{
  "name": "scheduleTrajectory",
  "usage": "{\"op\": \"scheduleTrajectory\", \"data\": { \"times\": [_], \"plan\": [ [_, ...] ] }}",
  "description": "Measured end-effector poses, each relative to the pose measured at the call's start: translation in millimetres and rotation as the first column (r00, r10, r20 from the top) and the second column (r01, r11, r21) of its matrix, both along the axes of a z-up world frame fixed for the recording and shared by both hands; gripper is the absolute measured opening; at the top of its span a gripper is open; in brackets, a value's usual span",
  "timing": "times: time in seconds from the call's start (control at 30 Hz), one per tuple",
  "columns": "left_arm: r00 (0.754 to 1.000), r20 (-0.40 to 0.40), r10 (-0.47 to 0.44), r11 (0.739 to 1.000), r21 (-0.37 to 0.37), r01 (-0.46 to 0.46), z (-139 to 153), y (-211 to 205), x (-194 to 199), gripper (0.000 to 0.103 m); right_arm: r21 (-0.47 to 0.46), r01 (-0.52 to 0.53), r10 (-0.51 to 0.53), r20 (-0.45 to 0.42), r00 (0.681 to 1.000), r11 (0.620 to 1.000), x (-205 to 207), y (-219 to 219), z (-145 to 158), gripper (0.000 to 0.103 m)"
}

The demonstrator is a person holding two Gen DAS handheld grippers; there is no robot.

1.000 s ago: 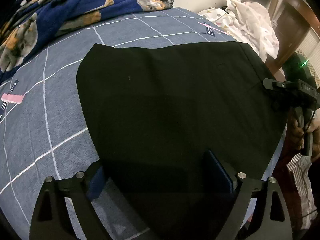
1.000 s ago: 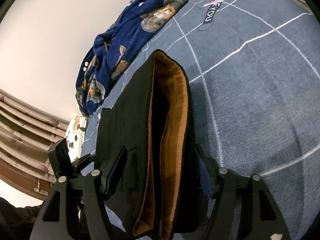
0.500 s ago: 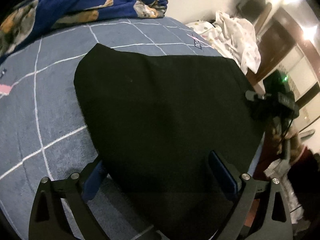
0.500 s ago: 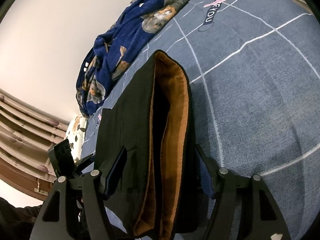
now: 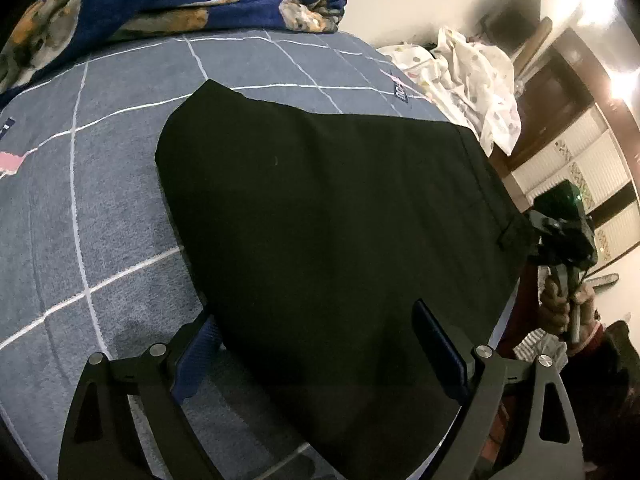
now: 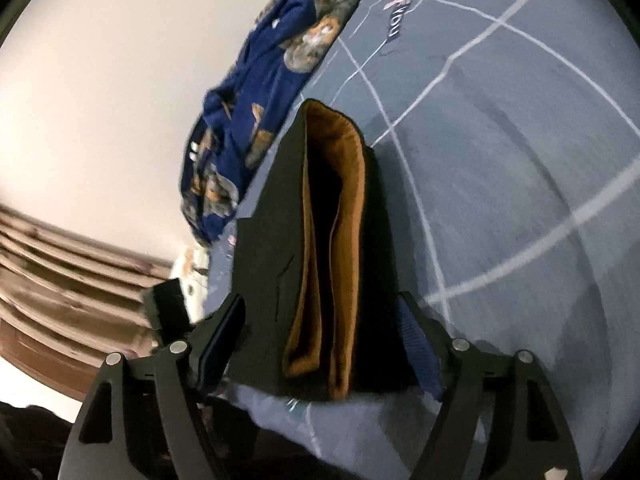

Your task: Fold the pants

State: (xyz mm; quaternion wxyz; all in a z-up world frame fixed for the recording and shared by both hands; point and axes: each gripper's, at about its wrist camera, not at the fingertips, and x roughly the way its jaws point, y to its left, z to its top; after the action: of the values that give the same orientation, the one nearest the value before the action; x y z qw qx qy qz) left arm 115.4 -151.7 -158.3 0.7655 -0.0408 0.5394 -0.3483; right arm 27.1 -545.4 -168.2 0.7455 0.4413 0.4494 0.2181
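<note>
Black pants [image 5: 328, 216] lie folded flat on a blue-grey grid-pattern bedspread [image 5: 92, 200]. In the right wrist view the pants [image 6: 272, 248] show their waistband end with an orange-brown lining [image 6: 344, 240]. My left gripper [image 5: 320, 354] is open, its fingers straddling the near edge of the pants without gripping. My right gripper [image 6: 320, 344] is open, its fingers either side of the waistband end, a little back from it. The right gripper body also shows in the left wrist view [image 5: 564, 232], at the pants' far right edge.
A dark blue blanket with an animal print [image 5: 160, 4] is heaped at the back of the bed, also in the right wrist view [image 6: 260, 120]. A white spotted cloth [image 5: 472, 72] lies at the bed's far right corner. Wooden furniture stands beyond the bed's right edge.
Both grippers have pulled back and tilted; the right wrist view is now blurred by motion and shows the end of the waistband in front of the fingers. The pants have stayed flat.
</note>
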Motion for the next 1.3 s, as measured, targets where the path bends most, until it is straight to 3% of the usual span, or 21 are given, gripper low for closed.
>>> {"op": "scheduleTrajectory", "data": {
  "times": [0.13, 0.3, 0.63, 0.7, 0.77, 0.9, 1.0, 1.07, 1.17, 1.3],
  "plan": [
    [1.000, -0.009, -0.002, 1.000, 0.000, 0.002, 0, -1, 2, 0.091, 0.129, 0.028, -0.031, 0.024, 0.999, 0.991, -21, -13, -6, 0.074],
    [0.999, -0.031, 0.021, 1.000, -0.020, -0.022, 0, 3, 3, 0.092, 0.180, 0.006, -0.011, 0.024, 1.000, 0.984, -20, -13, -7, 0.080],
    [0.999, -0.033, 0.002, 1.000, 0.028, -0.001, 2, 0, -1, 0.092, -0.047, -0.097, 0.092, -0.106, 0.990, 0.994, 2, 9, 0, 0.081],
    [0.999, -0.035, 0.006, 1.000, 0.025, -0.005, 2, 1, -1, 0.092, -0.100, -0.085, 0.074, -0.115, 0.991, 0.991, 1, 8, 6, 0.083],
    [0.999, -0.037, 0.009, 1.000, 0.024, -0.008, 2, 1, -1, 0.092, -0.122, -0.065, 0.051, -0.111, 0.992, 0.990, -3, 1, 8, 0.093],
    [0.999, -0.033, -0.001, 1.000, 0.031, 0.002, 2, 1, -3, 0.092, -0.016, -0.075, 0.072, -0.107, 0.992, 0.997, -7, -8, -3, 0.094],
    [1.000, -0.031, 0.000, 0.999, 0.033, 0.001, 3, -1, -1, 0.092, -0.018, -0.098, 0.096, -0.109, 0.989, 0.995, -4, 0, -2, 0.101],
    [1.000, -0.029, 0.004, 1.000, 0.029, -0.003, 2, -1, -2, 0.092, 0.016, -0.133, 0.134, -0.105, 0.985, 0.991, -2, 8, -1, 0.102],
    [0.999, -0.031, 0.006, 1.000, 0.025, -0.006, 2, 0, -2, 0.092, -0.006, -0.156, 0.154, -0.124, 0.980, 0.988, 2, 19, 0, 0.103],
    [0.999, -0.043, 0.016, 1.000, -0.006, -0.016, 1, 6, -1, 0.092, 0.145, -0.106, 0.121, -0.097, 0.988, 0.984, 0, 4, -4, 0.103]
  ]
}}
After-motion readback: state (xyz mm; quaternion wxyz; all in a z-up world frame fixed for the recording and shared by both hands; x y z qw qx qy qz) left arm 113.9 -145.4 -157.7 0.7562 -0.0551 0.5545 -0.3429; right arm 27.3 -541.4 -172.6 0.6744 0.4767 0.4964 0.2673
